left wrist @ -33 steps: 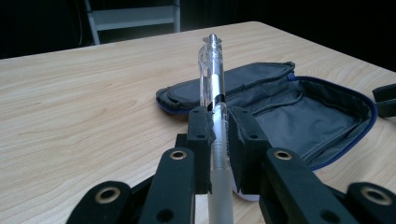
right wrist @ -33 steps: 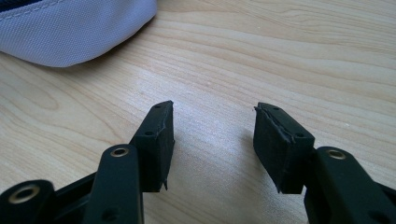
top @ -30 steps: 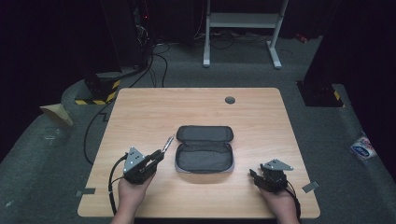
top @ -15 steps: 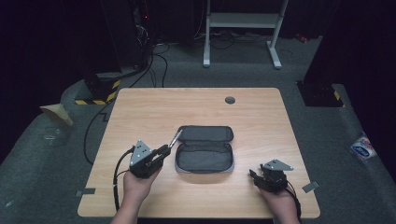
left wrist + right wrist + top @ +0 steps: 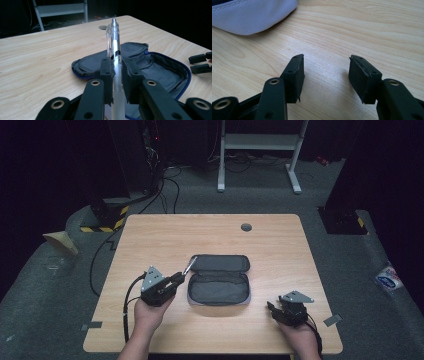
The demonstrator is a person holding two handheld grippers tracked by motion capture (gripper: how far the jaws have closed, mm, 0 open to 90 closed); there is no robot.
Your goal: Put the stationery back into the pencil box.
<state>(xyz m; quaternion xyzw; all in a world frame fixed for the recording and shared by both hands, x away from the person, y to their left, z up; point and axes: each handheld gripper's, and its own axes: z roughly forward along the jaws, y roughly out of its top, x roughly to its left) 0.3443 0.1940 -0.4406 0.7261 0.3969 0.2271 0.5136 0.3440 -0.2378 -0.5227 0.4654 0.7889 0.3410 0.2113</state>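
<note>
A dark grey zip case (image 5: 219,281) lies open flat in the middle of the wooden table (image 5: 150,235), lid folded back. My left gripper (image 5: 176,280) sits just left of the case, shut on a clear plastic pen (image 5: 114,50). The pen (image 5: 187,267) sticks out past the jaws toward the case's left edge, over the open case (image 5: 155,67) in the left gripper view. My right gripper (image 5: 271,308) rests low near the table's front right, open, with bare wood between its fingers (image 5: 295,75). A corner of the case (image 5: 252,15) lies ahead of it, to the upper left.
A round grey cable grommet (image 5: 246,227) is set in the table near its far edge. Beyond the table, on the dark floor, stand a white metal frame (image 5: 260,150) and black cables (image 5: 165,180). A blue-and-white packet (image 5: 387,279) lies on the floor to the right.
My left gripper has carried the pen to the right, closer to the case's left edge. The right gripper has stayed put.
</note>
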